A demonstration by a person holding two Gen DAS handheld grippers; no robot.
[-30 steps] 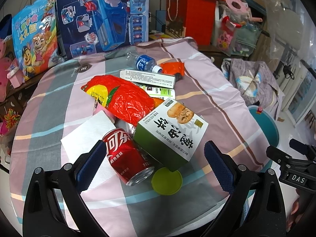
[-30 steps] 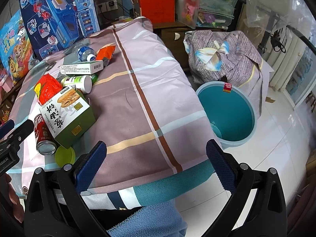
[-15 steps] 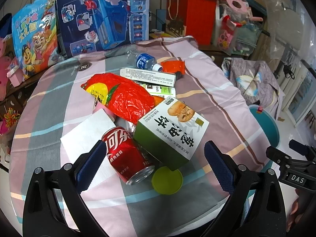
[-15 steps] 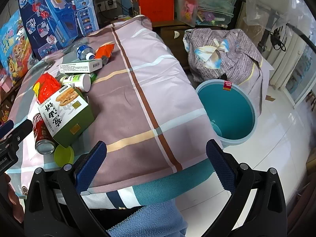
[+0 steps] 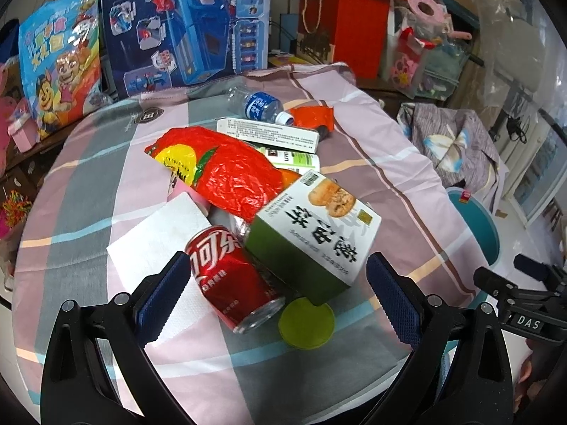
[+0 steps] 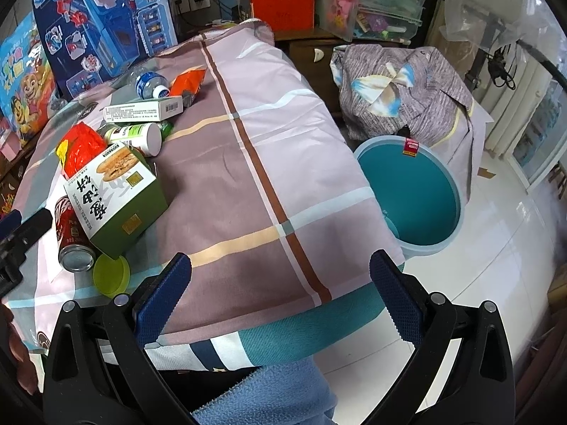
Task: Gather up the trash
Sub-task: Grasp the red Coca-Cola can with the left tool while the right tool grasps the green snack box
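Since the frame one second back, the left gripper (image 5: 273, 285) sits a little closer to the trash pile; the can and box fill slightly more of its view. Right-wrist view shifts only slightly. Nothing on the table has been displaced.

Left tongs: spread wide, empty, framing the red cola can (image 5: 232, 278) and the green biscuit box (image 5: 312, 239). Right gripper (image 6: 280, 285): also wide, empty, hovering over the near table edge, with the teal bin (image 6: 411, 194) ahead on the floor at its right.

Trash location: clustered on the left half of the table. Can lies on its side on a white napkin (image 5: 156, 235), touching the box. Yellow-green lid (image 5: 306, 322) is just beside the can mouth. Behind: red crinkled bag (image 5: 226, 171), white tube (image 6: 136, 136), long white carton (image 5: 271, 134), water bottle (image 5: 257, 104), orange wrapper (image 5: 313, 117).

Judgement on the step: first pick, nothing binned yet. The can is the nearest target; close across its round body, not its ends, and lift clear before swinging, since the box leans against it and may topple.

Surface: checked cloth (image 6: 255, 184), soft and wrinkled, over a round table. Room: cluttered, with toy boxes (image 5: 177, 24) behind, a draped bundle (image 6: 407, 92) by the bin, and a glossy white floor.
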